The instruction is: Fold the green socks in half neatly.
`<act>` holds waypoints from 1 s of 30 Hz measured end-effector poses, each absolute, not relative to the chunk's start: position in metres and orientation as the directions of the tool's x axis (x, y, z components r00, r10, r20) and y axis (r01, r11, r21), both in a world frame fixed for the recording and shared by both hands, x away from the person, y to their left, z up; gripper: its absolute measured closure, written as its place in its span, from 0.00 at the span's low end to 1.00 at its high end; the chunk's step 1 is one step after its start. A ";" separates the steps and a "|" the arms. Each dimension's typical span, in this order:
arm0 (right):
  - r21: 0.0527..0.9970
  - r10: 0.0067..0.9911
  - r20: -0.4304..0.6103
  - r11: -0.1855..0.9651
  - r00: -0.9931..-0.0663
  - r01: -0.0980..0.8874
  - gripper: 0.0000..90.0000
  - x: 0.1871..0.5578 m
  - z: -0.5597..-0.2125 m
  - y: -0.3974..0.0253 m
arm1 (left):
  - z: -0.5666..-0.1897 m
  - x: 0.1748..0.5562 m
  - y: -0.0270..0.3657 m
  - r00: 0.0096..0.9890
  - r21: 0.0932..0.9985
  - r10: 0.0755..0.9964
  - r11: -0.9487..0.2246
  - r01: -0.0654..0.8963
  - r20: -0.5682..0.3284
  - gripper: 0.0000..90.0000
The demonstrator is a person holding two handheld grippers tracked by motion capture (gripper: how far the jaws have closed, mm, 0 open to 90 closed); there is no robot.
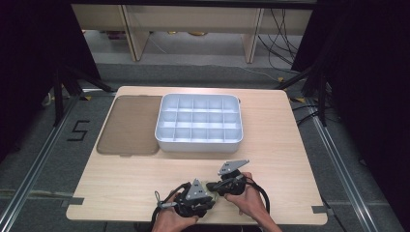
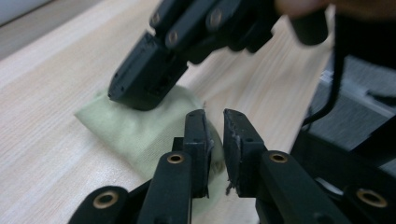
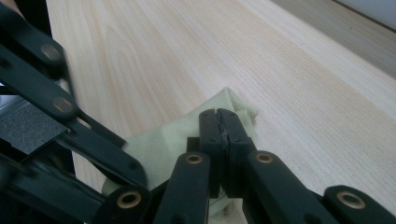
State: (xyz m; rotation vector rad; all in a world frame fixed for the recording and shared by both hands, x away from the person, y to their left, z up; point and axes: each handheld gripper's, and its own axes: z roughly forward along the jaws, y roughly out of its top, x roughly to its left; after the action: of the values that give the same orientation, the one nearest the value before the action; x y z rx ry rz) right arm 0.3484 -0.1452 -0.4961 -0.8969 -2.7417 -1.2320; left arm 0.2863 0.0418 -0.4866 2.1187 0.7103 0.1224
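Note:
A small pale green cloth [image 2: 135, 130] lies on the wooden table near its front edge, between my two grippers. In the left gripper view my left gripper [image 2: 215, 140] hovers just over the near side of the cloth, jaws a narrow gap apart with nothing pinched between them. My right gripper [image 3: 219, 122] has its jaws pressed together on the cloth [image 3: 163, 144]. Seen from the left gripper, the right gripper [image 2: 137, 91] bears down on the cloth's far part. From above, the left gripper [image 1: 208, 197] and right gripper [image 1: 212, 185] meet tip to tip, each held by a hand.
A white tray [image 1: 198, 143] divided into several compartments stands at the middle back of the table. A brownish translucent lid [image 1: 130, 125] lies flat to its left. Bare wood [image 1: 121, 179] stretches between the tray and the grippers.

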 end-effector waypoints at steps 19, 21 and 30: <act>0.677 0.504 0.237 0.527 -0.830 0.514 1.00 0.345 -0.495 -0.146 | -0.502 0.291 0.043 0.841 0.702 0.514 -0.536 0.470 -0.171 0.99; 0.683 0.498 0.221 0.535 -0.838 0.498 1.00 0.346 -0.495 -0.148 | -0.502 0.292 0.044 0.840 0.708 0.516 -0.530 0.467 -0.169 0.99; 0.685 0.495 0.211 0.540 -0.843 0.489 1.00 0.345 -0.495 -0.153 | -0.502 0.297 0.054 0.825 0.710 0.535 -0.510 0.485 -0.180 0.99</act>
State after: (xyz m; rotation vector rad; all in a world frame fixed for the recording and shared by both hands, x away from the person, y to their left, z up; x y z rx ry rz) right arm 0.3453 -0.1528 -0.4947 -0.8828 -2.7637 -1.2261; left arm 0.2969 0.0543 -0.5021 2.1981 0.7438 0.0789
